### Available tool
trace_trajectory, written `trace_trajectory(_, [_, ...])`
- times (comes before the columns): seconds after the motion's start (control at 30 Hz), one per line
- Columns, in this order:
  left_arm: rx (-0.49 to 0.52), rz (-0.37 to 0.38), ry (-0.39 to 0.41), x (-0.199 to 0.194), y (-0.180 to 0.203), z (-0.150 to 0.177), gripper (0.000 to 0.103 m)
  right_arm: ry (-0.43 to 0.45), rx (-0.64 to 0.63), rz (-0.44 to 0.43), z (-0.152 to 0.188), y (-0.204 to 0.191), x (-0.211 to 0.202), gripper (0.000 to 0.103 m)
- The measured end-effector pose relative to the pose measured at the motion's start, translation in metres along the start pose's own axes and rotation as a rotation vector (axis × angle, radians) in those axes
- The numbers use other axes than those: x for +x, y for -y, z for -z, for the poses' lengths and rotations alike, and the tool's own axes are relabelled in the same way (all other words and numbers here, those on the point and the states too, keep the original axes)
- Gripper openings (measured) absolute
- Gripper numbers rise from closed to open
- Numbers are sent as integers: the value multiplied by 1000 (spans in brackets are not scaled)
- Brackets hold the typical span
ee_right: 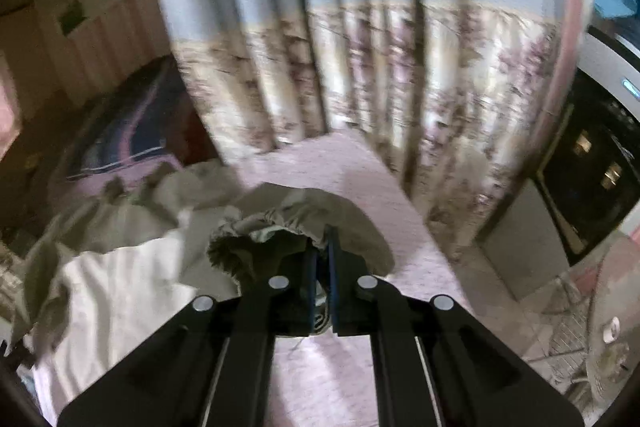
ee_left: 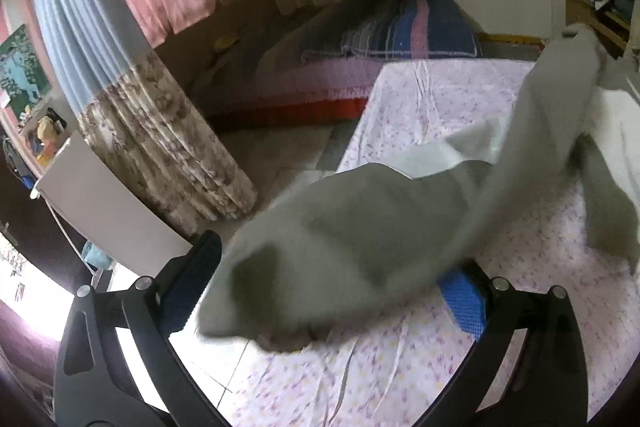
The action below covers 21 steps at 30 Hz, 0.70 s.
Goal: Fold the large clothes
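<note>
A grey garment [ee_left: 360,235] hangs blurred over the flowered bed sheet [ee_left: 432,95], stretching from my left gripper [ee_left: 328,295] up to the far right. The left jaws stand wide open; one end of the garment droops between the blue pads [ee_left: 464,303], which do not press on it. In the right wrist view my right gripper [ee_right: 324,259] is shut on the gathered elastic edge of the grey garment [ee_right: 280,227], lifted above the pink sheet [ee_right: 360,179]. A white cloth [ee_right: 120,275] lies beside it; the white cloth [ee_left: 448,147] also shows under the grey fabric.
A blue and flowered curtain [ee_left: 132,99] hangs left of the bed, with a white table [ee_left: 100,199] beside it. A second bed with a striped blanket [ee_left: 384,27] lies beyond a strip of tiled floor [ee_left: 292,163]. A dark cabinet [ee_right: 592,163] stands at right.
</note>
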<state>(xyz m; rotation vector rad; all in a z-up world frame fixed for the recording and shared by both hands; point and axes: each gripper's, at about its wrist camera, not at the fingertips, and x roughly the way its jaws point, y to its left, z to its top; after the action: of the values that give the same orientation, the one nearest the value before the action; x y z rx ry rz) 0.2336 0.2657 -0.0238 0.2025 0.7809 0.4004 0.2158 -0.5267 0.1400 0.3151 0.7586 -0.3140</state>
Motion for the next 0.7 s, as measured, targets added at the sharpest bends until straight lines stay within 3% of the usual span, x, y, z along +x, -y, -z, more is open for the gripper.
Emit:
trace_trajectory(0.17, [-57,44,52,-35,-14,-9,100,20,-6,-154,-14,-50,-21,5])
trace_trajectory(0.33, [-64,61,135,-64,-10,-32,100,96,-46,-318,-35,-126,-43,5])
trace_trajectory(0.47, [-64,84,187,-78,1,-52,100,102,-102,-439,-43,-194,-46,5])
trace_trajectory(0.57, [-69,118,172,-72,15,-55,100,43,-121,-517,-31,-239,-17,5])
trace_trajectory(0.7, [-52,140,139,-63,38,-53,100,-157,-184,-549,22,-298,68,5])
